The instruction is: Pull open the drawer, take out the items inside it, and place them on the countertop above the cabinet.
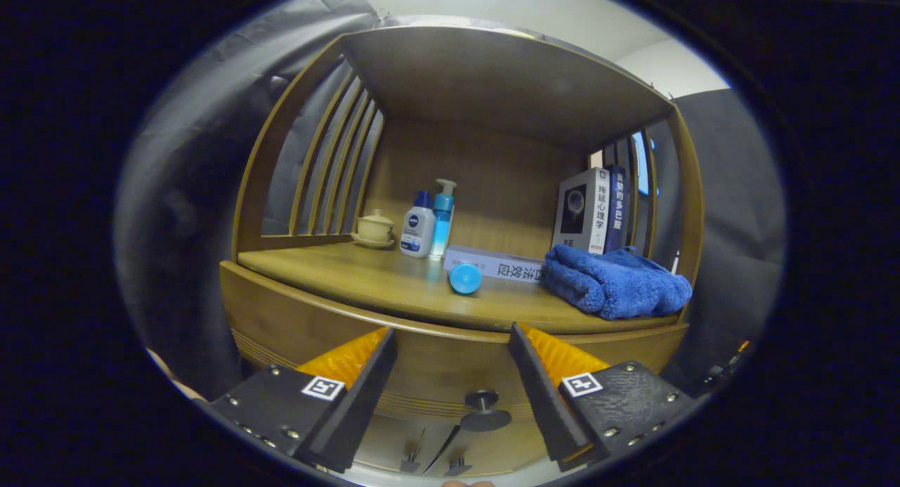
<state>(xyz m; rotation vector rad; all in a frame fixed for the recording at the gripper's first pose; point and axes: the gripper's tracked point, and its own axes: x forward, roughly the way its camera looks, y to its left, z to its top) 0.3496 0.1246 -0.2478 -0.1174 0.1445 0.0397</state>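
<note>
Your gripper (450, 346) hangs in front of the cabinet with its jaws spread wide and nothing between them. The drawer (450, 381) sits flush with the cabinet front, and its round knob (482, 401) lies in the gap between your fingers, a touch to the right of centre. What is inside the drawer cannot be seen from here.

Up on the countertop (380, 280) there is already a crowd: a blue towel (612, 283) on the right, a small blue ball (465, 278) near the front edge, a long box (496, 262) behind it, two bottles (429, 223) and a lidded cup (374, 228) towards the far left, books (594, 209) at the far right. That fits a drawer still to be emptied, or one emptied and pushed shut (one look cannot say which).

If it is the pull you are after, centre the knob between the fingers, close on its stem behind the disc, and draw straight towards you, level, so the drawer does not bind.
</note>
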